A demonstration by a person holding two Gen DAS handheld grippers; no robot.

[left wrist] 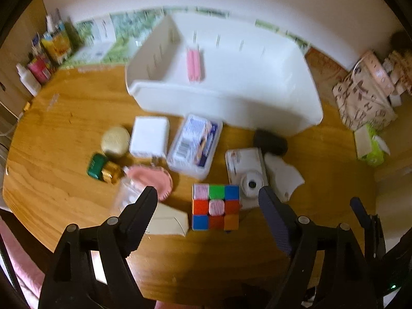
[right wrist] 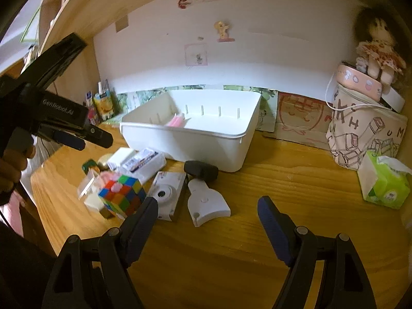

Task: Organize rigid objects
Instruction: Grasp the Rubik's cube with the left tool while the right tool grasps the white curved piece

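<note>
A white bin point(left wrist: 231, 103) point(right wrist: 195, 144) stands at the back of the wooden table with a pink item point(left wrist: 195, 64) point(right wrist: 176, 122) inside. In front of it lie a Rubik's cube point(left wrist: 215, 207) point(right wrist: 121, 195), a white toy camera point(left wrist: 246, 172) point(right wrist: 168, 194), a white scraper-shaped piece point(left wrist: 282, 176) point(right wrist: 206, 202), a black cylinder point(left wrist: 270, 141) point(right wrist: 200, 170), a clear box with a printed card point(left wrist: 194, 145) point(right wrist: 145, 163), a white block point(left wrist: 149, 136) and a pink comb point(left wrist: 152, 180). My left gripper point(left wrist: 208, 213) is open above the cube. My right gripper point(right wrist: 207, 221) is open and empty above bare table near the scraper.
A green tissue pack point(right wrist: 383, 180) and a printed fabric bag point(right wrist: 360, 134) with a doll point(right wrist: 378, 49) stand at the right. Bottles and cartons point(left wrist: 49, 51) line the back left. A round tin point(left wrist: 115, 140) and a green-gold packet point(left wrist: 103, 168) lie at the left.
</note>
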